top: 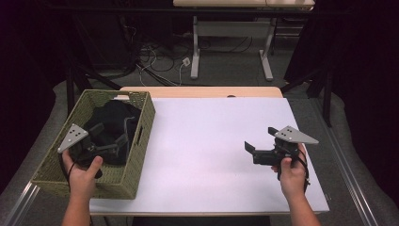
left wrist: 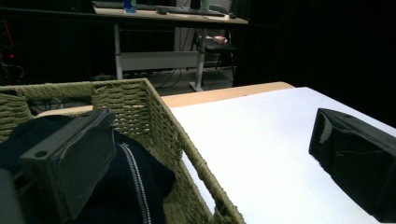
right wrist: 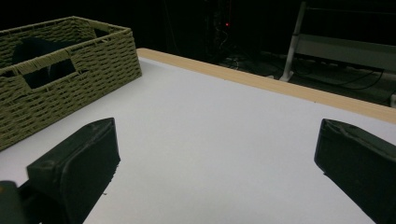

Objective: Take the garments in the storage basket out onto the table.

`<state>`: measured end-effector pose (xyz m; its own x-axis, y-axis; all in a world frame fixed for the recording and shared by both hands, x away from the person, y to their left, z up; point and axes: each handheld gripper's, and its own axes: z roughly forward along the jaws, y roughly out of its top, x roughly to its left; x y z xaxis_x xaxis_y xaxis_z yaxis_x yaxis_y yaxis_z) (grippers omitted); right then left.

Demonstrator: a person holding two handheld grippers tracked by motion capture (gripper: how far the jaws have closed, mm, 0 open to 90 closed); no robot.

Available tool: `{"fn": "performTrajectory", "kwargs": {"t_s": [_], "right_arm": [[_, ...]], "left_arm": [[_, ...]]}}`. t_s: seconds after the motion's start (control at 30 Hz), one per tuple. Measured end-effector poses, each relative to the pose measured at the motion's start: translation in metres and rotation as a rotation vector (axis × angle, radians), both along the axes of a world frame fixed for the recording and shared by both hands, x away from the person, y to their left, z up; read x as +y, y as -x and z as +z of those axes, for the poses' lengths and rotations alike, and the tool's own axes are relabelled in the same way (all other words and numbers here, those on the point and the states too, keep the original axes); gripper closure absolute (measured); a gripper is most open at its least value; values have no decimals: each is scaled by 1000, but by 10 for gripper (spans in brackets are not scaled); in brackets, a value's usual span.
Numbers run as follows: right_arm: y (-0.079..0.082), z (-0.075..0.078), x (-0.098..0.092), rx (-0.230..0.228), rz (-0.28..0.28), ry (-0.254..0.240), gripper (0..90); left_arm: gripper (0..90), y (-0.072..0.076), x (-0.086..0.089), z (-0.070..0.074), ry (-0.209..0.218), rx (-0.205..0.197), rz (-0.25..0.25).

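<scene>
Garment (top: 113, 123) in basket (top: 141, 141), table's (top: 216, 141) left.

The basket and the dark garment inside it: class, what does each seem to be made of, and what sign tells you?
The basket looks like woven olive-green fibre, perhaps seagrass or paper cord: braided strands, matte finish. The dark garment seems a soft knit fabric, navy or black: it slumps in folds and shows a pale stitched stripe.

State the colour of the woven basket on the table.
Olive green; the basket shows best in the right gripper view.

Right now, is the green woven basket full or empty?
Not empty: the green woven basket holds a bunched dark garment with pale stripes.
</scene>
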<state>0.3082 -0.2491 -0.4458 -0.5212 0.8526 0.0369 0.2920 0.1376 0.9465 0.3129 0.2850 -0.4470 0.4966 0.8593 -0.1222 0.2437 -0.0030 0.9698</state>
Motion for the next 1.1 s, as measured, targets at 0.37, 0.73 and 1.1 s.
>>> {"fn": "performTrajectory", "kwargs": {"t_s": [0.37, 0.73, 1.1], "right_arm": [[-1, 0, -8, 22, -21, -8, 0], [-3, 0, -13, 27, -29, -21, 0], [-4, -2, -14, 37, -35, -19, 0]], "left_arm": [[4, -2, -1, 13, -66, -5, 43], [6, -21, 15, 44, -52, 9, 68], [6, -53, 29, 66, -45, 46, 89]]}}
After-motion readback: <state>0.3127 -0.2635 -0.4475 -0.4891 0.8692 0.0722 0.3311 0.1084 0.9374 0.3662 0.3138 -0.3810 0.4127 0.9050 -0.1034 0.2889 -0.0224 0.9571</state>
